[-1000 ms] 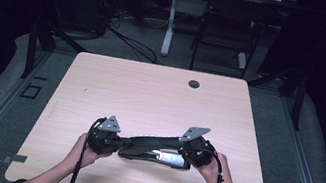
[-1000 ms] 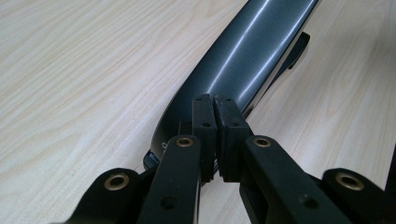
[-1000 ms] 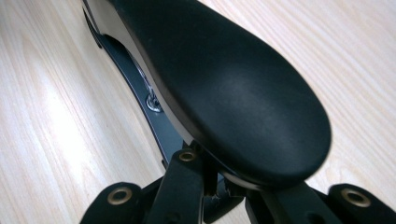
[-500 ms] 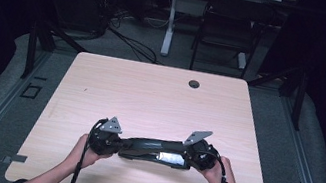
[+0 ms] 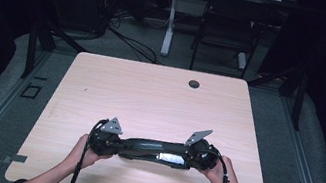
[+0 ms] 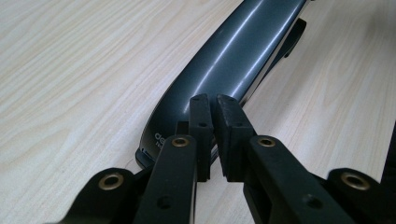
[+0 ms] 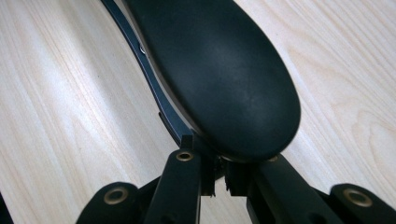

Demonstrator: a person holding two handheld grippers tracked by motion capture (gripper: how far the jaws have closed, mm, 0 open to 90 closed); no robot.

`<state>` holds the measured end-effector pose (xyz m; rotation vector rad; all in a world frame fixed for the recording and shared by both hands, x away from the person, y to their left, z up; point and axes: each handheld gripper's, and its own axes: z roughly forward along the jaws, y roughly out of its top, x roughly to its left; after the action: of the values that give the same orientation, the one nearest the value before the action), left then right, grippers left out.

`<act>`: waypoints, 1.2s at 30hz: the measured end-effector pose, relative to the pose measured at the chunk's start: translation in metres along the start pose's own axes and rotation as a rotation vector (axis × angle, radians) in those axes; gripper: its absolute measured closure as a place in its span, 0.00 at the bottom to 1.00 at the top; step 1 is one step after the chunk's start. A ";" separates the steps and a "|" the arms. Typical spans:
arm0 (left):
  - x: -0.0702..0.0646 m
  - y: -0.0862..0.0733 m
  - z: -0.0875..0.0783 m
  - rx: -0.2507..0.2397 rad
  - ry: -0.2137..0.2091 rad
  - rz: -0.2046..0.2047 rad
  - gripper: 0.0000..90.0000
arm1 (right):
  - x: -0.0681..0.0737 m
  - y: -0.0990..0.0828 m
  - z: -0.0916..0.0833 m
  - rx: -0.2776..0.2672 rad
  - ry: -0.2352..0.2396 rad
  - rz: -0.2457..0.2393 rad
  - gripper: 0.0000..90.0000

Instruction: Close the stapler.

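High view: a pale wood-grain table [image 5: 160, 96] carries a long, dark, glossy curved object [image 5: 153, 150] lying crosswise in the lower middle of the frame. The left gripper [image 5: 114, 143] meets its left end and the right gripper [image 5: 187, 157] its right end, each held by a hand. A small round dark grommet [image 5: 194, 84] sits near the table's top edge, well apart; chair legs and cables lie on the floor beyond.

Left gripper view: the object runs from centre to upper right, smooth and shiny with a bright streak. The jaws have just been opening slightly; a narrow gap shows between the pads above the object's near end, gripping nothing.

Right gripper view: a matte, rounded, paddle-like end fills the upper centre, over a thin bluish edge. The jaws are nearly closed at its tip; whether they pinch it I cannot tell.
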<state>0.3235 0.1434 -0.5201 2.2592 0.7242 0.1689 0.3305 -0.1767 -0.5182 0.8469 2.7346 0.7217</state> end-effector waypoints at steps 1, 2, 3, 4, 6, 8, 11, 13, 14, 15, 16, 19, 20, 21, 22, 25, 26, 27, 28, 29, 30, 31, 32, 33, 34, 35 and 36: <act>0.000 0.000 0.000 0.001 0.000 -0.001 0.91 | 0.000 0.000 -0.001 0.012 0.000 0.003 0.95; 0.001 0.000 0.000 0.006 0.001 -0.011 0.88 | -0.001 0.000 -0.001 0.002 0.001 0.008 0.95; 0.002 0.001 0.000 0.014 0.007 -0.018 0.80 | -0.003 0.000 -0.003 0.017 0.000 0.006 0.95; 0.003 0.002 0.000 0.017 0.019 -0.029 0.72 | -0.004 -0.002 -0.004 0.006 0.002 0.013 0.94; 0.005 0.002 -0.002 0.010 0.040 -0.052 0.60 | -0.010 -0.004 -0.007 -0.013 -0.004 0.035 0.94; 0.009 0.003 -0.005 0.003 0.062 -0.081 0.47 | -0.017 -0.007 -0.012 -0.025 -0.029 0.055 0.94; 0.014 0.002 -0.008 -0.009 0.081 -0.114 0.37 | -0.024 -0.009 -0.022 -0.068 -0.065 0.088 0.95; 0.017 0.001 -0.010 -0.015 0.088 -0.131 0.32 | -0.025 -0.007 -0.034 -0.126 -0.086 0.110 0.95; 0.018 0.001 -0.010 -0.019 0.092 -0.135 0.30 | -0.025 -0.005 -0.038 -0.152 -0.091 0.115 0.95; 0.019 0.001 -0.011 -0.020 0.095 -0.138 0.28 | -0.023 -0.004 -0.043 -0.179 -0.097 0.115 0.95; 0.020 0.001 -0.012 -0.023 0.095 -0.140 0.26 | -0.021 -0.002 -0.048 -0.202 -0.092 0.111 0.95; 0.022 0.001 -0.013 -0.031 0.105 -0.154 0.21 | -0.012 0.004 -0.055 -0.237 -0.072 0.091 0.95; 0.022 0.001 -0.013 -0.030 0.108 -0.157 0.20 | -0.008 0.006 -0.056 -0.237 -0.065 0.077 0.95; 0.022 0.000 -0.013 -0.031 0.111 -0.161 0.18 | -0.005 0.008 -0.055 -0.229 -0.055 0.065 0.95; 0.023 0.000 -0.014 -0.031 0.112 -0.163 0.17 | -0.002 0.009 -0.054 -0.223 -0.049 0.055 0.95; 0.024 0.000 -0.015 -0.040 0.119 -0.175 0.16 | 0.003 0.012 -0.049 -0.189 -0.040 0.026 0.95; 0.025 0.000 -0.015 -0.042 0.124 -0.179 0.15 | 0.003 0.011 -0.048 -0.190 -0.036 0.027 0.95; 0.025 0.000 -0.016 -0.043 0.123 -0.185 0.15 | 0.003 0.011 -0.048 -0.191 -0.031 0.032 0.95; 0.026 -0.001 -0.016 -0.043 0.123 -0.187 0.15 | 0.002 0.011 -0.048 -0.194 -0.027 0.032 0.96; 0.026 -0.001 -0.015 -0.042 0.123 -0.186 0.15 | 0.002 0.011 -0.048 -0.197 -0.023 0.036 0.96; 0.026 -0.001 -0.015 -0.039 0.125 -0.185 0.15 | 0.001 0.011 -0.047 -0.197 -0.019 0.039 0.97; 0.026 -0.001 -0.015 -0.037 0.124 -0.183 0.15 | 0.001 0.011 -0.047 -0.189 -0.015 0.037 0.97; 0.026 -0.001 -0.015 -0.037 0.120 -0.183 0.16 | 0.002 0.011 -0.046 -0.172 -0.020 0.032 0.97; 0.026 -0.001 -0.015 -0.038 0.117 -0.183 0.16 | 0.002 0.011 -0.045 -0.164 -0.021 0.030 0.98; 0.025 -0.001 -0.015 -0.039 0.115 -0.183 0.15 | 0.002 0.010 -0.043 -0.160 -0.022 0.026 0.98; 0.025 -0.001 -0.015 -0.040 0.114 -0.182 0.14 | 0.002 0.010 -0.041 -0.156 -0.026 0.028 0.98; 0.025 -0.001 -0.015 -0.041 0.114 -0.182 0.14 | 0.002 0.010 -0.041 -0.137 -0.022 0.024 0.98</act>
<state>0.3394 0.1666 -0.5125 2.1452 0.9740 0.2238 0.3211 -0.1848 -0.4780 0.8538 2.6245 0.8867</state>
